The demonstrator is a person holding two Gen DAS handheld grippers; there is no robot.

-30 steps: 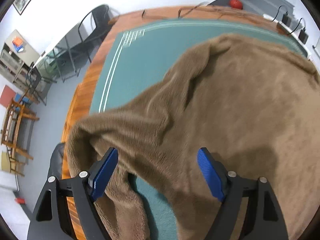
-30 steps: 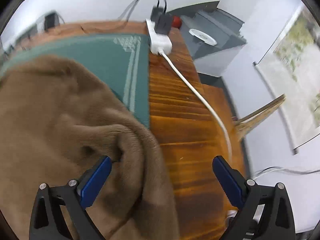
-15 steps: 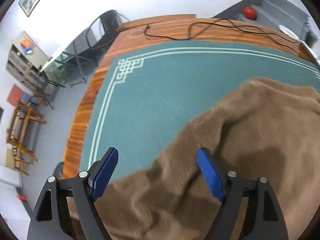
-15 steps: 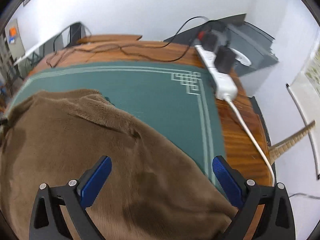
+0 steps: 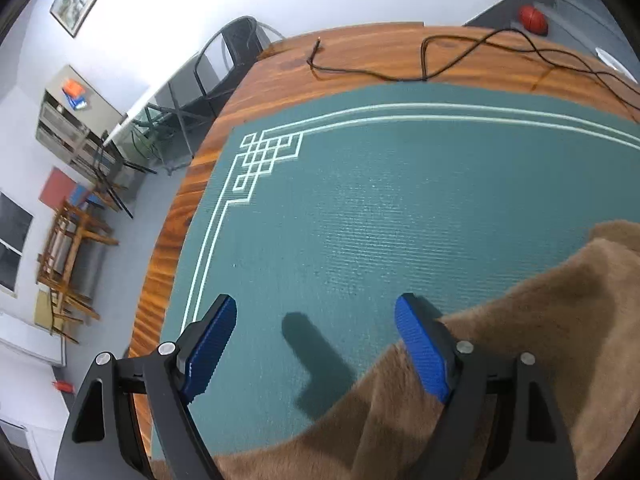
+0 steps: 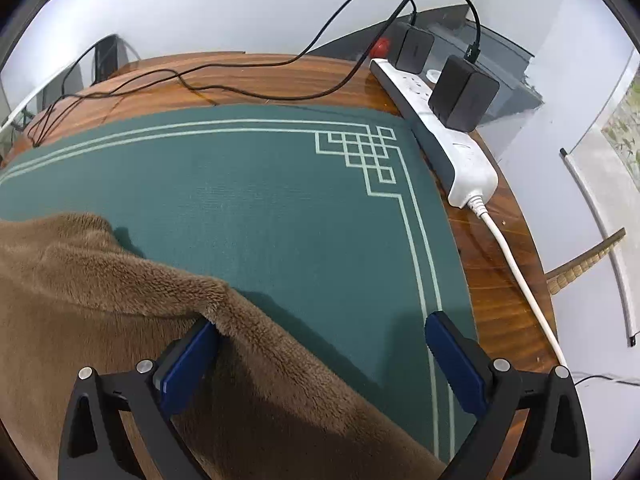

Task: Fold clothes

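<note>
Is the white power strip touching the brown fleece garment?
Apart. The right wrist view shows the power strip on bare wood, with green mat between it and the fleece garment.

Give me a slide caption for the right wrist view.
Open right tongs over a brown fleece garment on a green mat, power strip alongside.

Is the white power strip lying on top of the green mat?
No, the white power strip lies on the bare wooden table, beside the right edge of the green mat.

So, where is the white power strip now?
In the right wrist view, the white power strip lies on the wooden table at upper right, just beyond the green mat.
</note>
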